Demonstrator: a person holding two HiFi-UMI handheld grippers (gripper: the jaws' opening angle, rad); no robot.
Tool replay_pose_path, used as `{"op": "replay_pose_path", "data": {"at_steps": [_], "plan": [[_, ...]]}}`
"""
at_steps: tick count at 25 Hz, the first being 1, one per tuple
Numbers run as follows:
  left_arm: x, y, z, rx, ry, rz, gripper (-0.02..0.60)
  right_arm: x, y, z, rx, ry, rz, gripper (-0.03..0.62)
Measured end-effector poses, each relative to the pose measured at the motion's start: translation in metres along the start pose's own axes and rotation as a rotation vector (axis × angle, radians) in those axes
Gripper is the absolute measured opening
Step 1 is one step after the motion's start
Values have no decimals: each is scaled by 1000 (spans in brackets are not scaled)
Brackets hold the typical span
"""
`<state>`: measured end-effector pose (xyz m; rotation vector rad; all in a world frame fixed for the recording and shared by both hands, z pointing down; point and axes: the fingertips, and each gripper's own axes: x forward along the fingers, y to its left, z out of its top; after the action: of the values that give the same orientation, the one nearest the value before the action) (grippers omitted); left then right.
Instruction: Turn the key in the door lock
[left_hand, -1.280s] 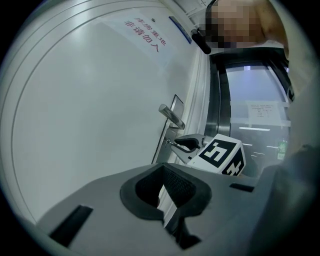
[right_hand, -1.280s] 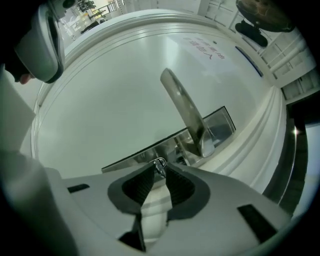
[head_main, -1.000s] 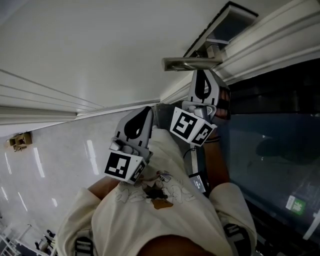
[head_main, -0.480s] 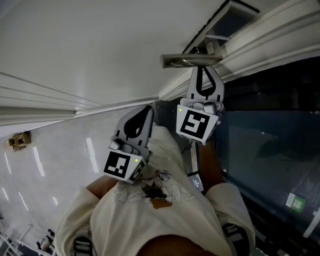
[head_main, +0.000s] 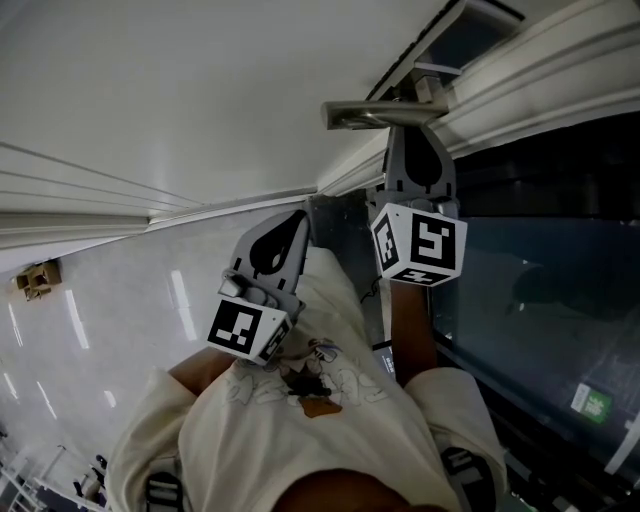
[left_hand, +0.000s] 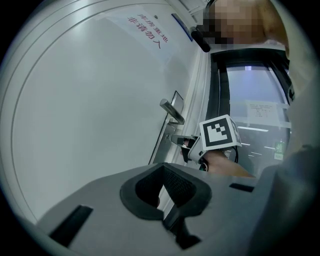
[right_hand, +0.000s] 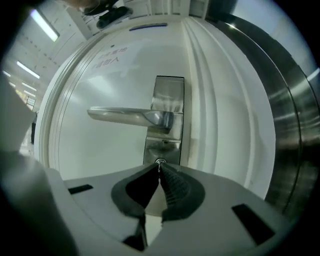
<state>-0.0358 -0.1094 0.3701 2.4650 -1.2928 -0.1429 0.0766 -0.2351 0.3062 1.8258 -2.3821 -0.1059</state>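
Observation:
The white door (head_main: 200, 90) carries a silver lever handle (head_main: 375, 112) (right_hand: 125, 116) on a steel lock plate (right_hand: 167, 100). Just under the handle, my right gripper (head_main: 405, 135) (right_hand: 160, 167) points level at the plate. It is shut on the key (right_hand: 160, 162), of which only a small metal glint shows between the pad tips at the keyhole. In the left gripper view the right gripper (left_hand: 176, 140) reaches the plate below the handle (left_hand: 171, 111). My left gripper (head_main: 293, 220) (left_hand: 162, 167) hangs back from the door, its jaws shut with nothing in them.
A moulded door frame (head_main: 540, 70) and a dark glass panel (head_main: 540, 280) stand right of the lock. Glossy pale floor (head_main: 100, 310) lies to the left, with a small brown object (head_main: 35, 280) on it. Red print (left_hand: 147, 30) marks the door.
My right gripper has rolled about its own axis at the lock: its marker cube swung from the left side over to the right. The left gripper has kept its place.

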Motion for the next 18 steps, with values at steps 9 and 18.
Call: {"op": "replay_pose_path", "data": {"at_steps": [9, 18], "plan": [[-1, 0, -3, -4, 8, -11, 5, 0, -5, -2, 380, -28, 88, 17], [-1, -2, -4, -6, 11, -18, 5, 2, -8, 0, 844, -80, 234, 25]]}}
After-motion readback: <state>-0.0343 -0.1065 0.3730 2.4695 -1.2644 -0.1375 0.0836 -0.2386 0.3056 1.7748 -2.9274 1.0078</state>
